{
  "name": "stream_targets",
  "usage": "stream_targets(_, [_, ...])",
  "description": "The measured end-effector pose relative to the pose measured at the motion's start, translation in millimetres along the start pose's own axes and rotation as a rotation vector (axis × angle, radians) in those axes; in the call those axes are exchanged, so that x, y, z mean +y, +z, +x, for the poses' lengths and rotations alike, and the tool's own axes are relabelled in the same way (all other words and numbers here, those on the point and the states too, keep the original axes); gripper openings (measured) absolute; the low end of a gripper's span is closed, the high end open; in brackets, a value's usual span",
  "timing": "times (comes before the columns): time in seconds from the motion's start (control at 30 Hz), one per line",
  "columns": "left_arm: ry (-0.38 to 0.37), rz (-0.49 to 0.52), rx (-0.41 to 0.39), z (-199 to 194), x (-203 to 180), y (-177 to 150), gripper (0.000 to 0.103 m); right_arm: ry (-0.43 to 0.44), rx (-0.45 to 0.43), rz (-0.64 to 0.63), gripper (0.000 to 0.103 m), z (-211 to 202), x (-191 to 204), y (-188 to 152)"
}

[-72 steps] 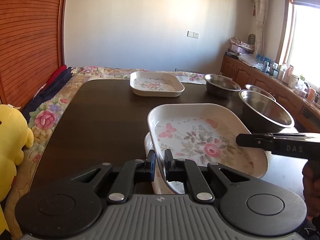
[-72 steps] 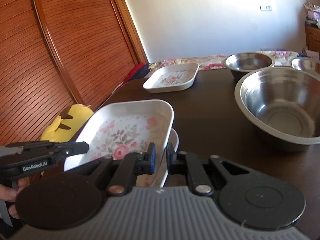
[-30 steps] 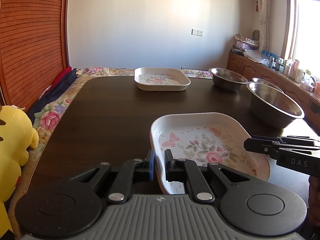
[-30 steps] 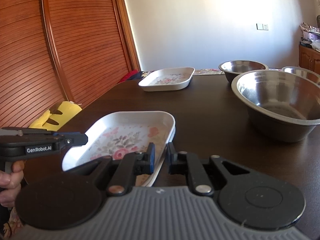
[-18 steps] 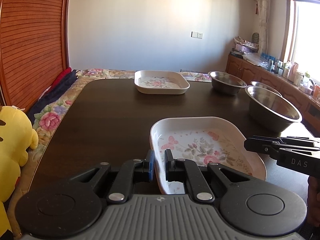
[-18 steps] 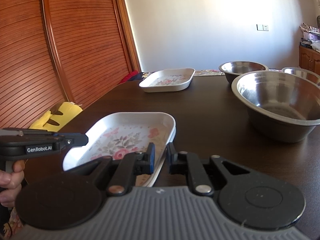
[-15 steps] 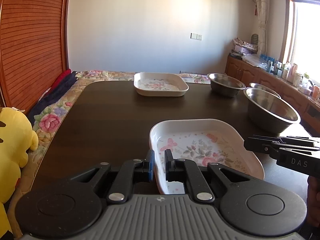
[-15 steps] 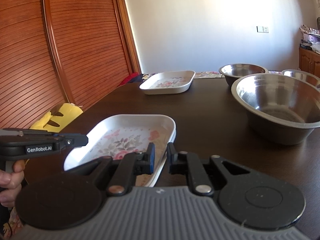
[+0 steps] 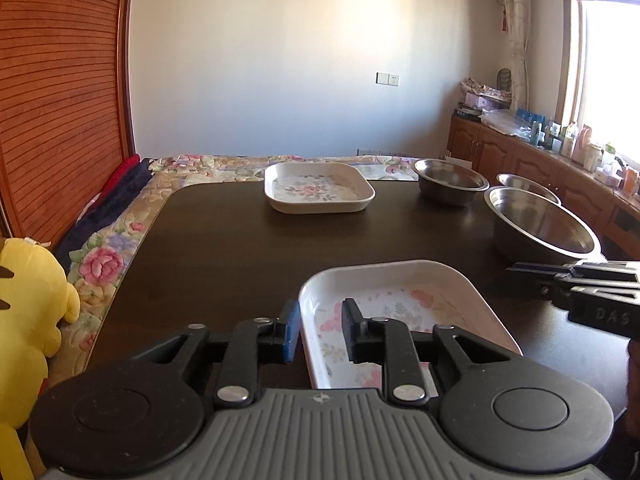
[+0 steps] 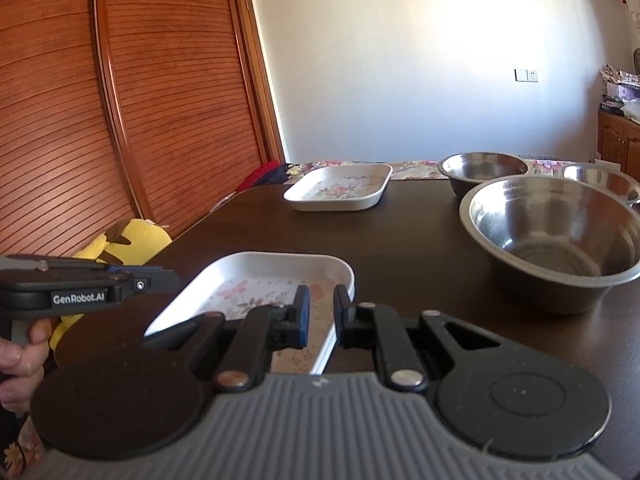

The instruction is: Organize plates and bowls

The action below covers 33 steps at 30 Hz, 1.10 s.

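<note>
- Two grippers sit at the near plate [image 9: 400, 280], a white rectangular dish with a flower print, which rests at the near edge of the dark table [image 9: 240, 240].
- Left gripper [image 9: 319, 330]: its jaws are opening, with a gap on each side of the plate's left rim, which stands between them; the pads no longer press on it.
- Right gripper [image 10: 319, 316]: its jaws are clenched on the plate's right rim, one pad inside the wall and one outside.
- Whether another plate lies under this one I cannot tell from these views.
- Handling, as I judge it: the plate looks stiff and glossy, like melamine or glazed ware, so fairly light but slippery at the lip. A thin raised rim gives a pad little to bite on, so a grip midway along a long side, pads well down the wall, should hold best. With only one side held it would likely tilt if lifted, so it is best left flat on the table.
- Far plate [image 9: 319, 188]: of the same pattern, it lies well beyond the near plate, at the table's far edge.
- Three steel bowls stand to the right of the near plate: a big bowl [image 10: 556, 240] close by, a middle bowl [image 9: 450, 182] and a small bowl [image 9: 528, 184] farther back. They look rigid, smooth and light, and the rolled lip is the place to pinch them; metal on metal may slide when nested.
</note>
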<state>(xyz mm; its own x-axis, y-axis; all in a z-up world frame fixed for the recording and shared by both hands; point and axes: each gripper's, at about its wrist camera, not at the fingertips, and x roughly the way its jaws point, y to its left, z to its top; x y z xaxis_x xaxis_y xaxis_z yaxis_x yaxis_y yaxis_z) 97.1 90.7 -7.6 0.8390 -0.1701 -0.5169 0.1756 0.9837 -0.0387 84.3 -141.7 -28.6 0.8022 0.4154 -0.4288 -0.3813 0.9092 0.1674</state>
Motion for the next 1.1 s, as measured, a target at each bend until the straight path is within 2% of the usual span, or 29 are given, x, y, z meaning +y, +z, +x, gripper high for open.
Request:
stream_targets(0.13, [0.002,0.01,0.006,12.3,5.5,12.2,0.036,-0.001,0.005,-0.01,0.015,-0.1,-4.0,9.4])
stream_targets(0.23, [-0.002,0.009,0.019,26.2,13.2,24.3,0.041,-0.007,0.01,-0.039,0.019,2.0,-7.5,22.7])
stream_targets(0.4, [0.01,0.022,0.029,49.3,25.7,47.5,0.054,0.001,0.024,-0.078,0.04,13.6,-19.3,57.9])
stream_targets(0.47, [0.003,0.024,0.032,58.5,31.3,58.5,0.057,0.005,0.032,-0.104,0.042,20.2,-22.5,73.2])
stream_targets(0.6, [0.011,0.049,0.036,78.2,40.0,79.8,0.061,0.024,0.05,-0.141,0.054,37.9,-27.5,101.1])
stream_targets(0.83, [0.007,0.079,0.057,120.3,56.1,112.4,0.061,0.067,0.145,-0.16,0.055,87.8,-33.3,134.3])
stream_targets(1.1, [-0.024,0.086,0.1,170.1,68.1,127.0,0.061,0.039,0.273,-0.158,0.055,155.7,-46.3,152.2])
